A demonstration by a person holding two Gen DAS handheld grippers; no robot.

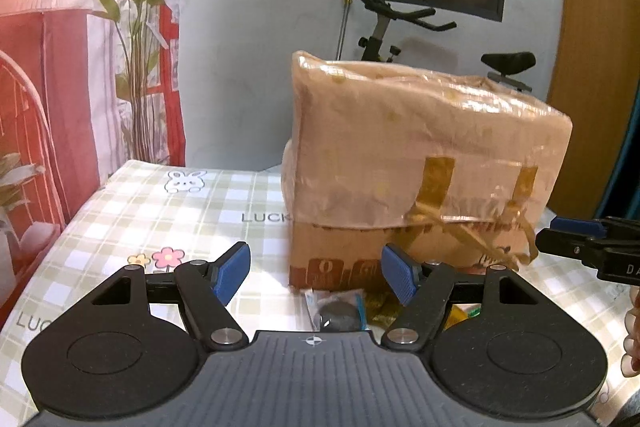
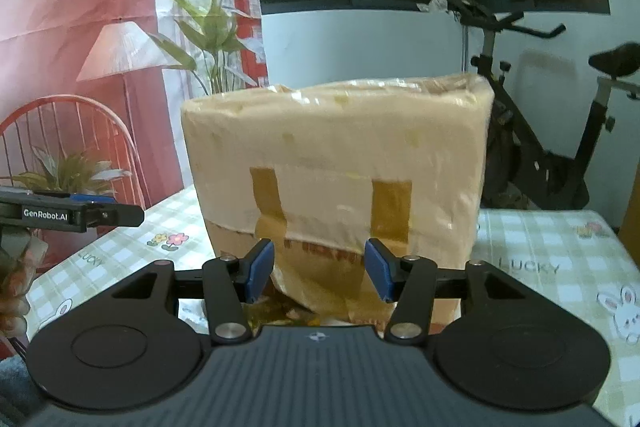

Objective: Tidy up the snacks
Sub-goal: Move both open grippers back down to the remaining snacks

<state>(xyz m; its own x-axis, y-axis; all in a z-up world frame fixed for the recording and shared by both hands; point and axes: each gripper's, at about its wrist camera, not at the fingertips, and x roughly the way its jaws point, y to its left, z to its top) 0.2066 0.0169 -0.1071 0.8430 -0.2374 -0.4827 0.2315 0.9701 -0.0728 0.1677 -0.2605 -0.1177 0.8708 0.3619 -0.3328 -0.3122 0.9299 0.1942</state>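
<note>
Left gripper [image 1: 316, 277] seen held partly open, nothing gripped between blue pads [image 1: 230, 273]; no contact with anything. Small snack packets [image 1: 340, 311] seen lying on checked surface [image 1: 160, 219] just past it, at foot of wrapped cardboard box [image 1: 420, 163]. Right gripper [image 2: 319, 273] seen held narrower but still apart, nothing clamped; pointed at front of box, its taped plastic flap [image 2: 324, 295] seen between the pads, contact cannot be told.

Surface [image 1: 120, 227] covered in green-checked cloth printed with rabbits and flowers. 1 plastic-wrapped cardboard box [image 1: 420, 155] stands on it; small snack packets [image 1: 340, 311] lie just before the box.
</note>
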